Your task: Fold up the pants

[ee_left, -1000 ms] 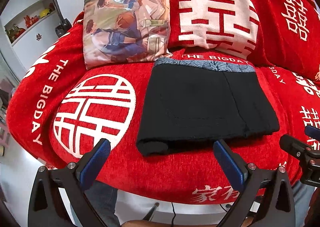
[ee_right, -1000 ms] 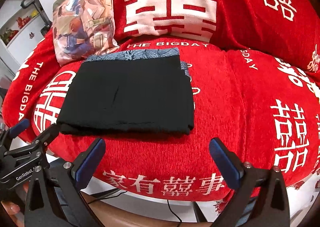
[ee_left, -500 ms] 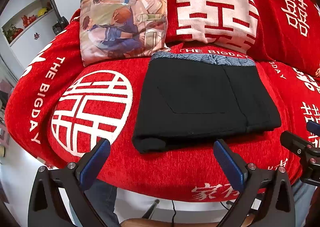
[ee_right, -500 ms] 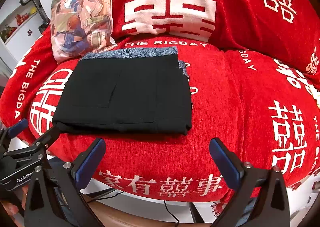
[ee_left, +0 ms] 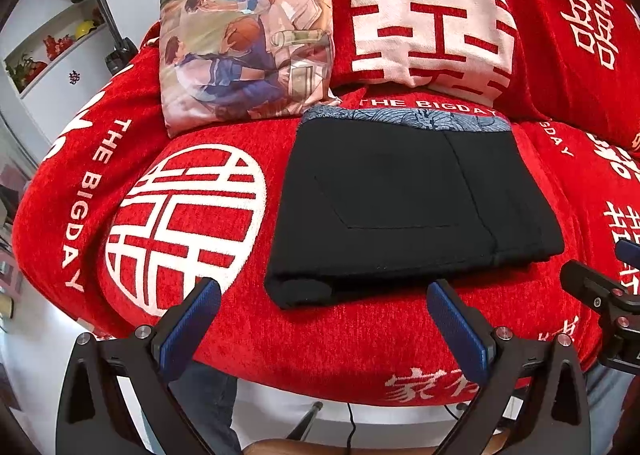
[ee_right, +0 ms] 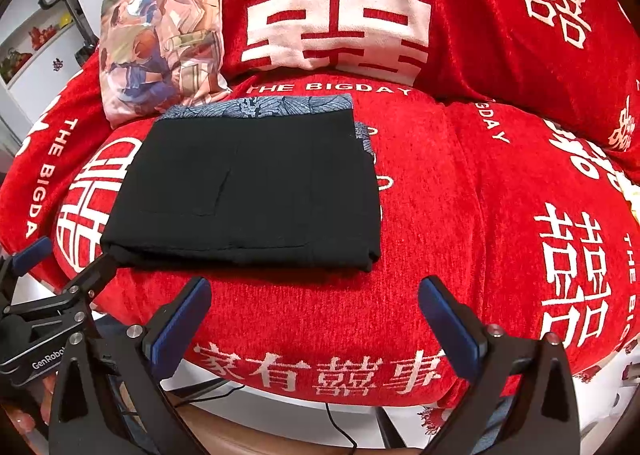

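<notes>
Here the big red sofa (ee_left: pixel 360 335) fills both views, and its edges are cut off on every side. White signs and the words "THE BIGDAY" are printed on it. The black pants (ee_left: pixel 404 207) lie folded into a flat block on the seat, a bit left of the middle. A blue patterned band (ee_left: pixel 404 119) peeks out along the far edge; what lies under the fold is hidden. A picture pillow (ee_left: pixel 244 35) leans on the sofa back, just beside the pants' far left corner. A white shelf (ee_left: pixel 52 47) at the far left holds small red and yellow things, too small to make out.

The left gripper (ee_left: pixel 322 319) is spread wide with nothing in it, near the front edge of the pants. The right gripper (ee_right: pixel 314 315) is spread wide too, and empty. Compared with a second ago, the pants look a little closer and lower in both views, and their shape is the same.
</notes>
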Tool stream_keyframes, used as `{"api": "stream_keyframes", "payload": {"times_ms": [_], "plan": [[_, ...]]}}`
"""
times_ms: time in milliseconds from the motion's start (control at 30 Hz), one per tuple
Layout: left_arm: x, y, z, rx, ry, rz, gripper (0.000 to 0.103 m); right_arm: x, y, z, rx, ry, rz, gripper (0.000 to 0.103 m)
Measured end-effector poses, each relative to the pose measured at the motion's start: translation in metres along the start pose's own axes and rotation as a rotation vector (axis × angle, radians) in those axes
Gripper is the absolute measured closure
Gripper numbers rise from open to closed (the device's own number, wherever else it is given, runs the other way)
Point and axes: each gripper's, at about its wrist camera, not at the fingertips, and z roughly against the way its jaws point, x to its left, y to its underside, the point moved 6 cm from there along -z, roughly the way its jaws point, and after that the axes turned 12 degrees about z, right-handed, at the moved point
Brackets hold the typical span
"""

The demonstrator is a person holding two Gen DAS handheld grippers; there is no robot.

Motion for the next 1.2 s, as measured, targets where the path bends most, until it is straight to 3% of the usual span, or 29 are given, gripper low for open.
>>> {"api": "stream_keyframes", "payload": {"times_ms": [1200], "plan": [[-0.0043,-0.0013,0.0006,-0.022,-0.01,-0.029,0.0,0.0,0.0032,-0.0036,0.01,0.008,-0.001,0.0]]}}
